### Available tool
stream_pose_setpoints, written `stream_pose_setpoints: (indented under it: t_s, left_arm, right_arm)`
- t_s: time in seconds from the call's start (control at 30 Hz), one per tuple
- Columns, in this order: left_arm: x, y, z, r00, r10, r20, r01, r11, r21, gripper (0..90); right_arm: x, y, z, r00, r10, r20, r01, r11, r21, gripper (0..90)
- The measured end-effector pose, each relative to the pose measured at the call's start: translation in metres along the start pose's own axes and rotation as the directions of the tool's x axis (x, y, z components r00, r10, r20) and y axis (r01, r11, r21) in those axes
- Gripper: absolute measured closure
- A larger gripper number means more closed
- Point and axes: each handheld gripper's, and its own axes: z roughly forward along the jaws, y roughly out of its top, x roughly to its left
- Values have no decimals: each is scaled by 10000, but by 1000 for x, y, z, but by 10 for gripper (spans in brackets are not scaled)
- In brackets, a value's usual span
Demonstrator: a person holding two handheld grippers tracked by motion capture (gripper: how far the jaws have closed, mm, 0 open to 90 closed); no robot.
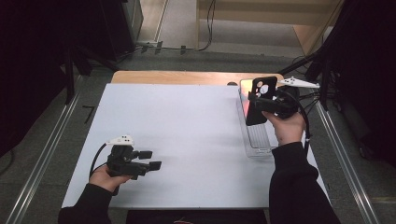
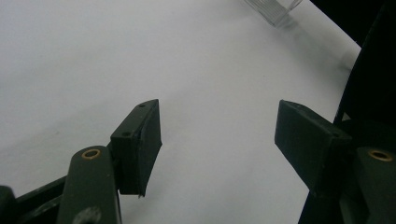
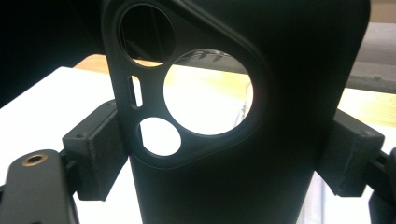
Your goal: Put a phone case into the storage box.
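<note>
A black phone case (image 1: 258, 100) with round camera cut-outs hangs upright above the right side of the white table. My right gripper (image 1: 262, 103) is shut on it. In the right gripper view the black phone case (image 3: 261, 116) stands close to the camera, and both pads (image 3: 95, 154) press on its two long edges. My left gripper (image 1: 152, 160) rests low over the near left part of the table, open, with nothing between its fingers. In the left gripper view my left gripper (image 2: 219, 140) has bare white table between its pads.
A clear plastic tray (image 1: 257, 135) lies on the table's right side, under and behind the held case; its corner (image 2: 275, 9) shows in the left gripper view. The white table (image 1: 177, 140) ends in a wooden strip (image 1: 187, 77) at the far side. Metal rails (image 1: 42, 154) run along both sides.
</note>
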Motion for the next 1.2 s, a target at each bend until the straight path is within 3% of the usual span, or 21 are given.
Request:
stream_pose_setpoints:
  t_s: [0.23, 0.4, 0.57, 0.7, 0.8, 1.07, 1.2]
  left_arm:
    - [-1, 0, 1, 10000, 11, 44, -11, 10000, 41, 319]
    - [0, 0, 1, 10000, -13, 32, 13, 10000, 12, 319]
    - [1, 0, -1, 10000, -41, -15, 41, 10000, -27, 319]
    - [3, 0, -1, 10000, -62, -60, 62, 10000, 0, 319]
    - [3, -1, -1, 9999, -62, -85, 62, 10000, -27, 319]
    - [4, -1, -1, 9999, -39, -124, 39, 10000, -4, 319]
    - [3, -1, 0, 9999, -82, -106, 82, 10000, 23, 319]
  right_arm:
    - [-13, -6, 9, 9977, 345, 588, -334, 9993, -188, 131]
    - [-16, -10, 24, 9945, 138, 1035, -127, 9999, -108, 131]
    - [-24, -15, 43, 9918, 165, 1267, -199, 9995, 260, 131]
    - [-32, -19, 58, 9925, 466, 1128, -511, 9980, 381, 131]
    - [-34, -20, 68, 9901, 276, 1376, -350, 9980, 519, 131]
    - [-38, -21, 90, 9868, 352, 1579, -467, 9964, 700, 131]
    - [-42, -22, 103, 9842, 415, 1722, -603, 9926, 1052, 131]
